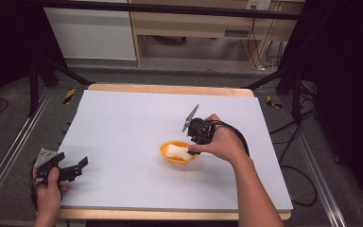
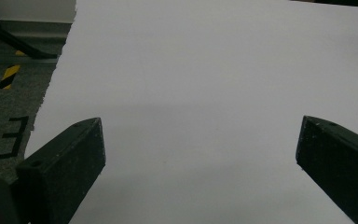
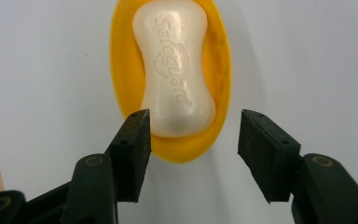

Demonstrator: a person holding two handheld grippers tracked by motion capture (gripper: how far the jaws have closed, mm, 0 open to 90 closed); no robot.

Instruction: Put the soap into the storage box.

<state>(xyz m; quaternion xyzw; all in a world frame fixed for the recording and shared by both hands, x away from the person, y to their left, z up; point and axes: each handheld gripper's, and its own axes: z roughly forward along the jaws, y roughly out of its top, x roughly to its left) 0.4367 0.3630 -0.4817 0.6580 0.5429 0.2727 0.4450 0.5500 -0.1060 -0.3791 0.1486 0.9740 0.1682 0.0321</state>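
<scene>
A white soap bar (image 3: 175, 70) is seen lying in the yellow dish (image 3: 219, 70) mid-worktop with the right gripper (image 3: 193, 135) spread wide just over its near end – nothing grasped yet, probably – while the left gripper (image 2: 200, 154) is parked apart, gaping and empty.

white sheet (image 1: 123, 137) covers wooden table (image 1: 170, 89).

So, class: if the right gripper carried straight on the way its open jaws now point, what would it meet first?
Most likely the near end of the yellow dish, with the white soap bar lying in it just beyond. The right gripper points down at both. Its height above the dish is unclear.
</scene>
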